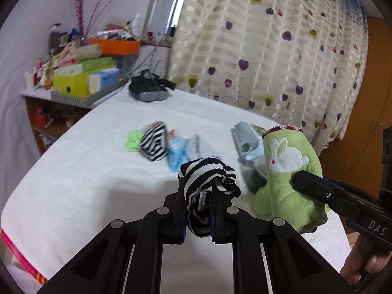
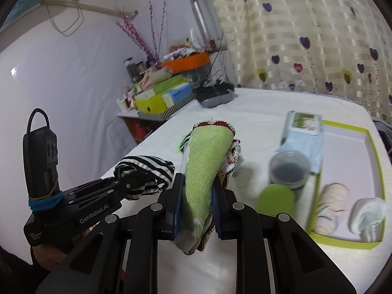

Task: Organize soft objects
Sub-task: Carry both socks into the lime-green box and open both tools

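My left gripper (image 1: 198, 210) is shut on a black-and-white striped cloth (image 1: 208, 178) and holds it above the white bed. My right gripper (image 2: 197, 196) is shut on a green towel with a white rabbit (image 2: 205, 156), also lifted; the towel shows at the right of the left wrist view (image 1: 289, 171). A second striped cloth (image 1: 153, 142), a bright green cloth (image 1: 133, 139) and a light blue cloth (image 1: 178, 152) lie on the bed further ahead. A green-rimmed tray (image 2: 343, 241) at the right holds two rolled pale cloths (image 2: 333, 203).
A pale blue wipes pack (image 2: 303, 137), a dark jar (image 2: 289, 169) and its green lid (image 2: 274, 199) lie next to the tray. A black headset (image 1: 149, 90) lies at the bed's far edge. A cluttered shelf (image 1: 73, 80) stands at the left, a heart-patterned curtain (image 1: 269, 49) behind.
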### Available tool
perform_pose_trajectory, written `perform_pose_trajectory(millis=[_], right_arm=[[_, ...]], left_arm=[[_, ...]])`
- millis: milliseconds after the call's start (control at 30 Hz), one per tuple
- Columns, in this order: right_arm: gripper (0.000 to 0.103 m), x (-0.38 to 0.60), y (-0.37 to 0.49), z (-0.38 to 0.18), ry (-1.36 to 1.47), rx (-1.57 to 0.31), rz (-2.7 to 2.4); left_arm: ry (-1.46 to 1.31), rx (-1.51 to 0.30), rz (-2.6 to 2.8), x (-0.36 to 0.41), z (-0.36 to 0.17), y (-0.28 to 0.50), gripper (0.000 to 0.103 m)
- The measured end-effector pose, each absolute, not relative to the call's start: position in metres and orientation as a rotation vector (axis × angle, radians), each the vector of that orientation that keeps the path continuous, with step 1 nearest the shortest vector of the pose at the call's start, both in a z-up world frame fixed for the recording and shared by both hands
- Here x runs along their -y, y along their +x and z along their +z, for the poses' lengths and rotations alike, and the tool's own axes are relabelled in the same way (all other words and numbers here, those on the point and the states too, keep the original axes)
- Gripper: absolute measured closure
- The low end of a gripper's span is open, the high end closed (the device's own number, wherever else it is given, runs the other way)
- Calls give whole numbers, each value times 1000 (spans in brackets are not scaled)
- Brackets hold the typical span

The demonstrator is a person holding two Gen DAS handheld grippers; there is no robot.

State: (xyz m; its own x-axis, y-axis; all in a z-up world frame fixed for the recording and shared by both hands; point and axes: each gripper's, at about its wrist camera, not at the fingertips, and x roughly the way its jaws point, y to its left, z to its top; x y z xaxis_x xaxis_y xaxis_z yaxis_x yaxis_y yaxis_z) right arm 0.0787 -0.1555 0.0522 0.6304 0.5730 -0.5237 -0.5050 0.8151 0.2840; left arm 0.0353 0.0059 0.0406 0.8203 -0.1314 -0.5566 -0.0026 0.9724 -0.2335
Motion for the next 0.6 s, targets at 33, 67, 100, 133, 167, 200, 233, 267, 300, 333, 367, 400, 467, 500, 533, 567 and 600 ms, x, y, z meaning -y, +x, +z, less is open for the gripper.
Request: perform_pose_trajectory(millis=[33, 67, 100, 133, 167, 200, 233, 267, 300, 333, 367, 400, 467, 500, 533, 567, 600], right_arm=[[81, 163, 79, 54, 121, -632, 608], [81, 167, 79, 56, 126, -627, 601], [81, 173, 79, 57, 132, -621, 591], [81, 178, 78, 58, 138, -616, 582], [81, 182, 78, 59, 141, -612, 575], [81, 187, 78, 61, 145, -608, 565], [81, 193, 78, 62, 149, -603, 556], [81, 197, 78, 63, 152, -598, 549], [81, 203, 78, 64, 158, -593, 537], [81, 207, 79, 65, 162, -590, 530], [81, 212, 79, 66, 167, -585, 520], [81, 217, 79, 67, 170, -580, 509], [81, 228, 78, 69, 178, -571, 490], [81, 232, 79, 69, 183, -568, 482], [81, 239, 79, 69, 191, -563, 469], [81, 243, 79, 70, 196, -561, 460], [81, 248, 80, 70, 202, -558, 452]], left_arm=[[-223, -604, -80, 1, 43, 37, 90], [-219, -604, -85, 5, 45, 38, 90], [-215, -602, -95, 9, 46, 38, 90], [-211, -601, -104, 14, 48, 39, 90], [-208, -599, -111, 19, 50, 41, 90], [-205, -598, -117, 23, 51, 42, 90], [-202, -598, -126, 29, 53, 44, 90], [-200, -598, -135, 32, 55, 45, 90], [-197, -598, -141, 35, 56, 47, 90], [-192, -596, -150, 41, 58, 48, 90], [-189, -595, -157, 45, 60, 49, 90], [-186, -594, -166, 49, 62, 51, 90], [-176, -586, -188, 59, 66, 54, 90], [-172, -584, -193, 63, 68, 55, 90], [-169, -582, -203, 68, 70, 57, 90], [-166, -579, -216, 73, 71, 58, 90], [-162, -577, -227, 79, 73, 60, 90]])
